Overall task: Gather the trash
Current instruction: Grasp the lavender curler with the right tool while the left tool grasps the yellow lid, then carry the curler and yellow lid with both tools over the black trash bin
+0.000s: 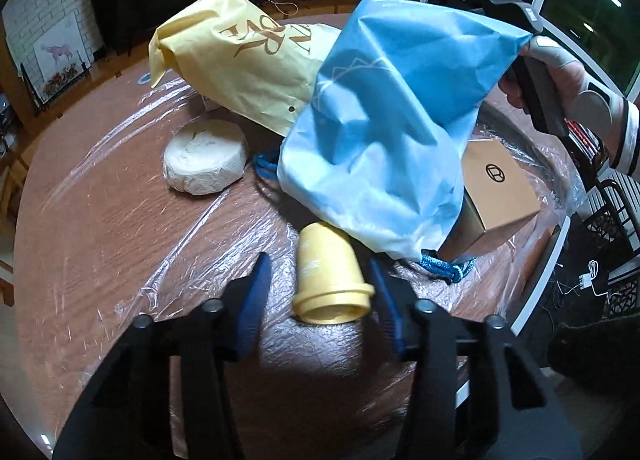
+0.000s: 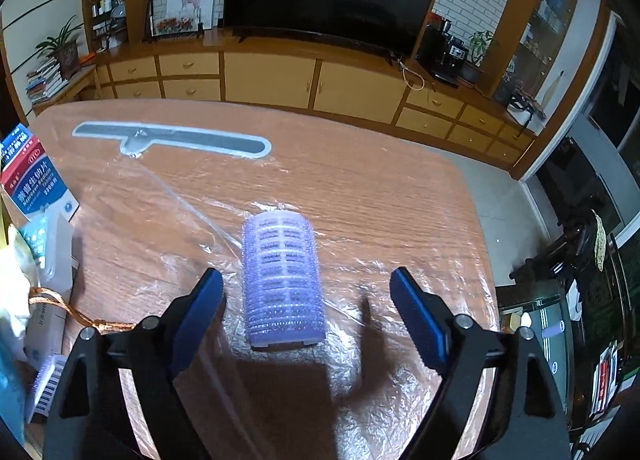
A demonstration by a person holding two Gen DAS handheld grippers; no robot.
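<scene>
Jaws of both grippers stand wide apart and hold nothing. At the bottom centre of the left wrist view, the left gripper point(image 1: 320, 292) straddles a yellow cup point(image 1: 328, 280) lying on its side on the film-covered counter point(image 1: 100, 228), rim toward the camera. At the bottom centre of the right wrist view, the right gripper point(image 2: 308, 300) frames a purple roller point(image 2: 282, 280), also lying down, nearer the left finger than the right.

Both pieces look like the trash to collect. To take the cup well, I would close across its body above the flared rim, squarely, since a round shell may roll or squirt out. The roller wants centring first, as it sits off-middle.

Room is tight for the left: a blue bag point(image 1: 384, 132) hangs just beyond the cup at frame centre, with a box point(image 1: 500, 188) behind it. The right has open counter ahead, its far edge across mid frame; cartons point(image 2: 32, 172) crowd the left edge.
</scene>
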